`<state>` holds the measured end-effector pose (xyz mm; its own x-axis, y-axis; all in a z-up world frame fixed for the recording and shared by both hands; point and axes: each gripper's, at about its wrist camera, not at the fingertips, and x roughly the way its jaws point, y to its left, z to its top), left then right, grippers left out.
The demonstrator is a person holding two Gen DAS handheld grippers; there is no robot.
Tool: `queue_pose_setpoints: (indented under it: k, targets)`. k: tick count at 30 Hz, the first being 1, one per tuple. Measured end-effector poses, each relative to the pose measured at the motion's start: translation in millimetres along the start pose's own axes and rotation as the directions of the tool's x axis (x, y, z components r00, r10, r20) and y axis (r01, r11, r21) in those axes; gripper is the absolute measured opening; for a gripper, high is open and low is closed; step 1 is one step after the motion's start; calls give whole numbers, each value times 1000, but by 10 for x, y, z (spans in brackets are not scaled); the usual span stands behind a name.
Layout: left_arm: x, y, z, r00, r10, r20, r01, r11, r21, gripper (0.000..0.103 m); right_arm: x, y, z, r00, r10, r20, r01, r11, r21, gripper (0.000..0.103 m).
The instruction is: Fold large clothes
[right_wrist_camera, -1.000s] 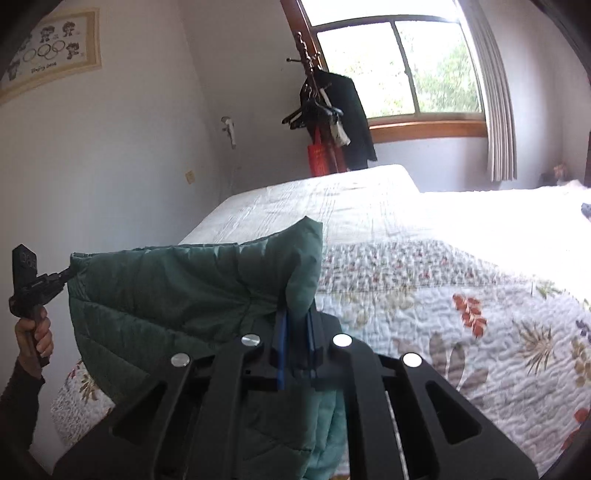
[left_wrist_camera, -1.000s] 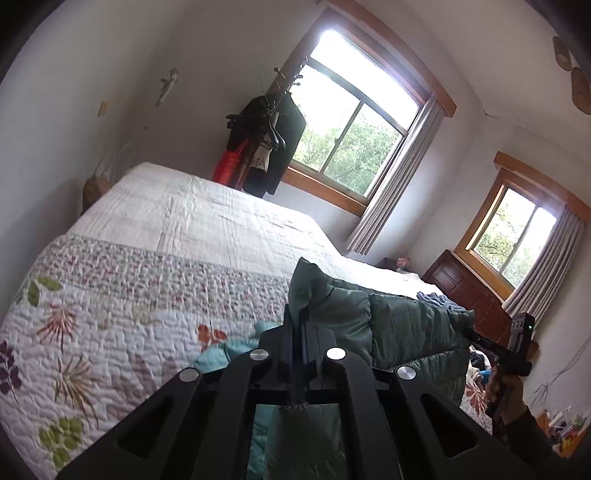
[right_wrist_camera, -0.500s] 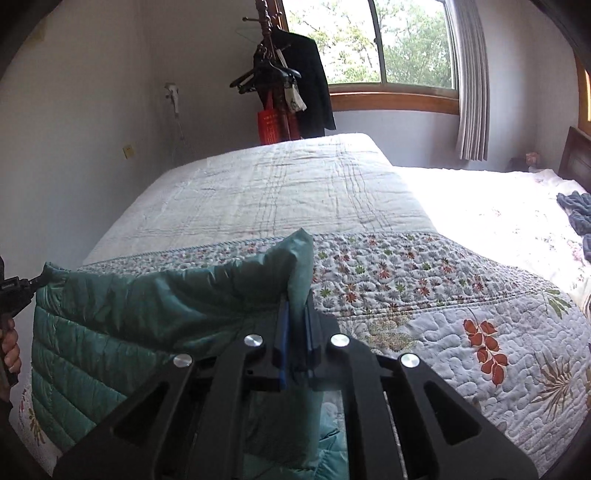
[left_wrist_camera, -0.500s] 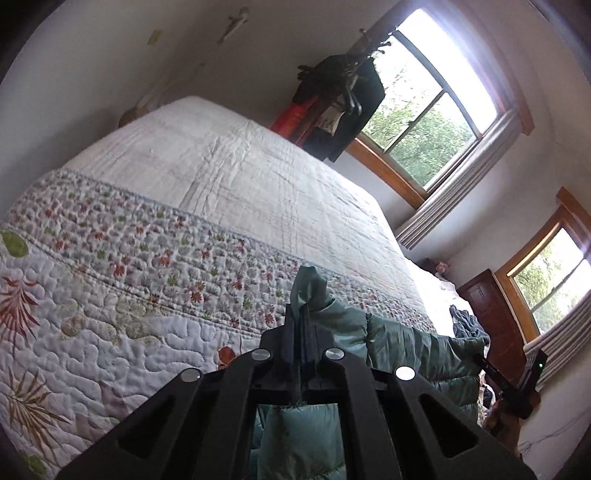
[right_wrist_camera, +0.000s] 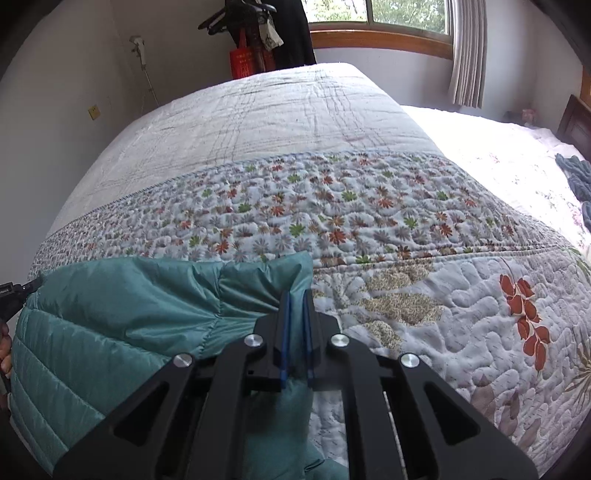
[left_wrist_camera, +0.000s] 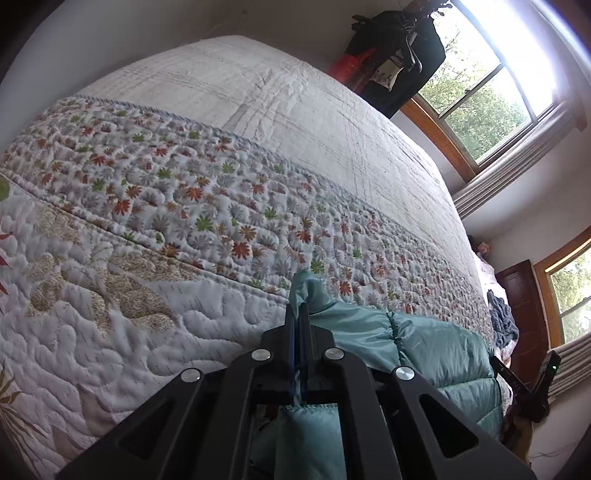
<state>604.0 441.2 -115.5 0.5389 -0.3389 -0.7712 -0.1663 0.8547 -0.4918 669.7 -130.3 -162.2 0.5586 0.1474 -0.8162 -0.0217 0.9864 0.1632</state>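
Observation:
A teal quilted puffer jacket [left_wrist_camera: 436,350] [right_wrist_camera: 122,317] is stretched between my two grippers just above the near edge of the bed. My left gripper [left_wrist_camera: 298,314] is shut on one top corner of it, the fabric poking up past the fingertips. Shut on the other top corner is my right gripper [right_wrist_camera: 295,299]. In the left wrist view the right gripper [left_wrist_camera: 532,387] shows at the jacket's far end; in the right wrist view the left gripper [right_wrist_camera: 14,291] shows at the left edge, with a hand below it. The jacket's lower part hangs out of sight.
The bed wears a floral quilt [left_wrist_camera: 155,206] [right_wrist_camera: 369,221] with a plain white section further back. A coat rack with dark clothes [left_wrist_camera: 399,48] [right_wrist_camera: 273,33] stands by the window. A blue garment [right_wrist_camera: 576,177] lies at the bed's far right, near dark wooden furniture [left_wrist_camera: 524,314].
Both grippers have tipped down and moved closer to the bed, carrying the jacket lower toward the quilt. Their hold on the corners is unchanged.

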Motion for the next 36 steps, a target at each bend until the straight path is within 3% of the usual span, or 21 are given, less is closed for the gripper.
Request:
queue_pose_setpoints:
  k: [6, 8, 10, 11, 14, 15, 18, 21, 24, 26, 31, 34, 36]
  targets:
    - [198, 86, -67, 997, 41, -62, -42, 999, -10, 3, 269, -33, -113, 996, -10, -83, 10, 1000, -3, 5]
    - [276, 65, -81, 992, 56, -110, -55, 998, 15, 5, 293, -22, -117, 996, -17, -91, 16, 1000, -15, 5]
    - [203, -8, -68, 992, 77, -105, -70, 995, 65, 7, 262, -6, -96, 995, -31, -93, 28, 999, -31, 7]
    - [112, -39, -38, 993, 81, -91, -75, 994, 74, 13, 205, 2, -67, 996, -36, -82, 33, 999, -36, 9]
    - [-382, -123, 21, 999, 29, 29, -31, 996, 80, 61, -178, -6, 10, 1000, -24, 5, 24, 999, -25, 38]
    - [-560, -172, 5, 998, 6, 68, -13, 995, 103, 63, -359, 18, 29, 999, -9, 40, 10, 999, -32, 40]
    - [-972, -337, -161, 987, -151, 59, 139, 974, 178, 63, -732, 122, -24, 996, 55, 76, -52, 997, -51, 39]
    - [-914, -488, -455, 953, -299, -59, 304, 935, 180, 59, -789, 315, -248, 985, 171, 5, -170, 983, -66, 33]
    - [-486, -418, -663, 963, -207, -172, 232, 962, 141, 44, -554, 401, -504, 987, 138, -82, -145, 986, -84, 30]
    - [-283, -283, -731, 965, -167, -201, 193, 974, 120, 35, -366, 368, -593, 987, 111, -117, -120, 990, -80, 29]
    - [-233, -247, -750, 970, -149, -194, 176, 976, 129, 36, -198, 323, -599, 984, 109, -142, -120, 990, -70, 29]
    - [-533, -348, -761, 982, -135, -131, 157, 972, 177, 45, -502, 383, -579, 990, 117, -83, -124, 989, -78, 30]
    - [-864, -459, -867, 979, -175, -102, 195, 952, 234, 49, -853, 475, -624, 990, 141, -30, -143, 984, -108, 30]
